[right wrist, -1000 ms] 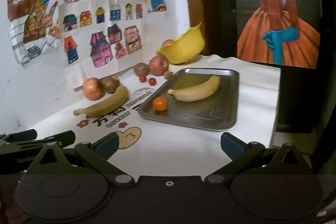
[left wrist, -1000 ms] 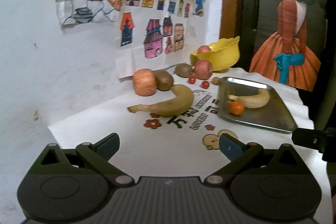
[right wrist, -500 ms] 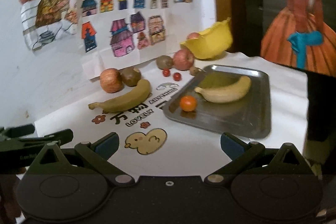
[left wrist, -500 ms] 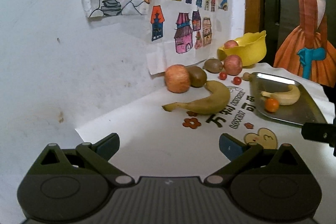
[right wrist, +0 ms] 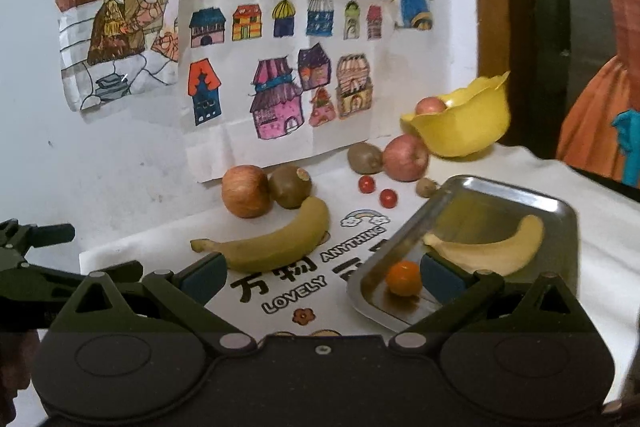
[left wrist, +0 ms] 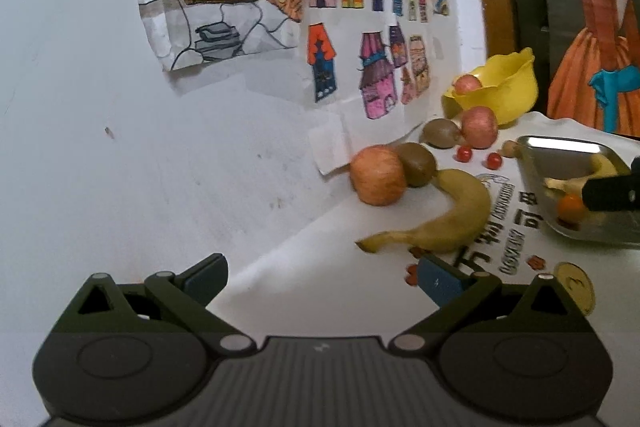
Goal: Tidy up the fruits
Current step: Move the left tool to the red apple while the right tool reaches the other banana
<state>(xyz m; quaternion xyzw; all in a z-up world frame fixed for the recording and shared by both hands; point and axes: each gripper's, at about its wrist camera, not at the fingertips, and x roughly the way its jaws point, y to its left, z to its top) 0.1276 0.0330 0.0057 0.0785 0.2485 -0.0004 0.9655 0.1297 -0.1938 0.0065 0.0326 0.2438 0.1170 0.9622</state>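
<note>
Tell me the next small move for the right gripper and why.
Probably ease the right gripper, open and empty, forward onto the loose banana lying on the cloth just ahead. One banana already lies in the metal tray, so this one likely belongs beside it.

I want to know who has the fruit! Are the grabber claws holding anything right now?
No, nothing. The left gripper and the right gripper are both open and empty; the greenish banana lies untouched on the table.

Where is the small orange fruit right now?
In the right wrist view, the small round orange fruit lies inside the silver metal tray, at its near-left corner, just left of the pale yellow banana that shares the tray.
</note>
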